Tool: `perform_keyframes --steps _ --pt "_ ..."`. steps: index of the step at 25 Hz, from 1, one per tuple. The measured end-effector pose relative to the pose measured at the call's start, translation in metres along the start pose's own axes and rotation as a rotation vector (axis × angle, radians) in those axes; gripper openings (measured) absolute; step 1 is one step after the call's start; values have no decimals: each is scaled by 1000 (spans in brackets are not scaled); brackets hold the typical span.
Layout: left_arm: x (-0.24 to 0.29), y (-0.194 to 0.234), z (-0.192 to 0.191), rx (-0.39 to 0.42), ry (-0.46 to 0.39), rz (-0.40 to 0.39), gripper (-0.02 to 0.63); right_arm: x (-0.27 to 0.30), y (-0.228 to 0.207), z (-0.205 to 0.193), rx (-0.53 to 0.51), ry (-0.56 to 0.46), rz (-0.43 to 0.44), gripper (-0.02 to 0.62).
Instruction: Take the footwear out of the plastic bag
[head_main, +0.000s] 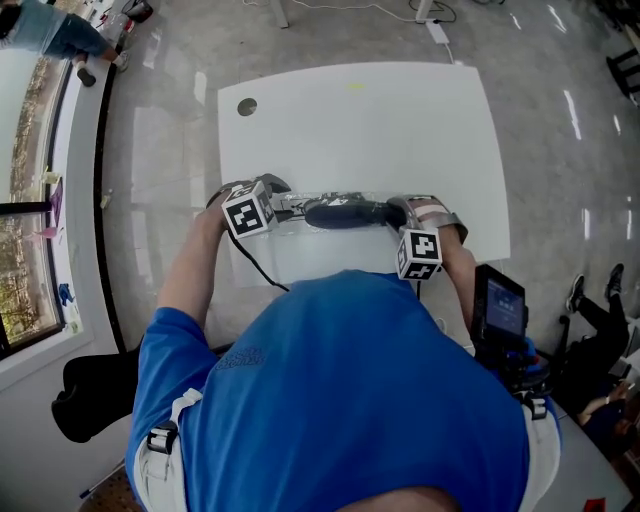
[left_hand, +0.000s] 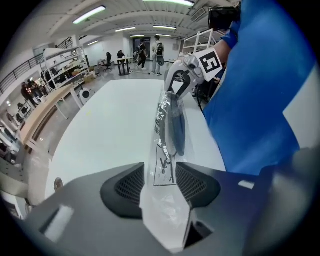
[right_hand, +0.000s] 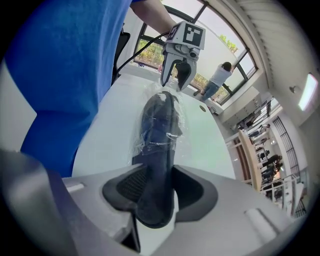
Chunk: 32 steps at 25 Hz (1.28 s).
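Note:
A dark blue piece of footwear (head_main: 345, 213) lies in a clear plastic bag (head_main: 300, 205) near the front edge of the white table (head_main: 380, 120). My left gripper (head_main: 283, 204) is at the bag's left end. In the left gripper view the jaws (left_hand: 165, 172) stand apart, with the bag's flat labelled end (left_hand: 161, 167) between them and the footwear (left_hand: 176, 127) further along. My right gripper (head_main: 405, 214) is at the other end. In its own view the pads of the right gripper (right_hand: 157, 187) press on the footwear's dark end (right_hand: 159, 125), and crinkled plastic (right_hand: 172, 134) wraps the middle.
The table has a round hole (head_main: 247, 106) at its far left corner. A black device with a screen (head_main: 500, 305) stands to my right, and a person's legs (head_main: 600, 310) show beyond it. Glossy floor surrounds the table, with windows on the left.

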<state>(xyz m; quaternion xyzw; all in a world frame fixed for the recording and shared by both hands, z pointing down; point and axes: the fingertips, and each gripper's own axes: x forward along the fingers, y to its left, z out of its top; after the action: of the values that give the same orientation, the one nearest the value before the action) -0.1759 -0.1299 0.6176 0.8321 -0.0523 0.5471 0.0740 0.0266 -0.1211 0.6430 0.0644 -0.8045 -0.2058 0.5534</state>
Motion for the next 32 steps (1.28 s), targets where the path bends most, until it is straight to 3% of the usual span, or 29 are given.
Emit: perform_keyframes --steps 3,6,18,23,28,32 --pt "6 0 -3 3 8 19 110 0 0 -2 8 -6 -8 156" --pt "7 0 -8 2 5 36 69 -1 -2 -6 24 -4 -14 148" --pt "2 7 -17 8 -8 84 32 -17 -7 -43 98 62 -30 117" --pt "2 4 -12 32 -16 95 29 -22 -1 -43 176 55 53 117" --pt "2 1 -10 49 -26 99 28 -24 7 -40 198 68 192 133" --pt "4 -3 -7 53 -26 100 26 -20 5 -44 189 93 210 135"
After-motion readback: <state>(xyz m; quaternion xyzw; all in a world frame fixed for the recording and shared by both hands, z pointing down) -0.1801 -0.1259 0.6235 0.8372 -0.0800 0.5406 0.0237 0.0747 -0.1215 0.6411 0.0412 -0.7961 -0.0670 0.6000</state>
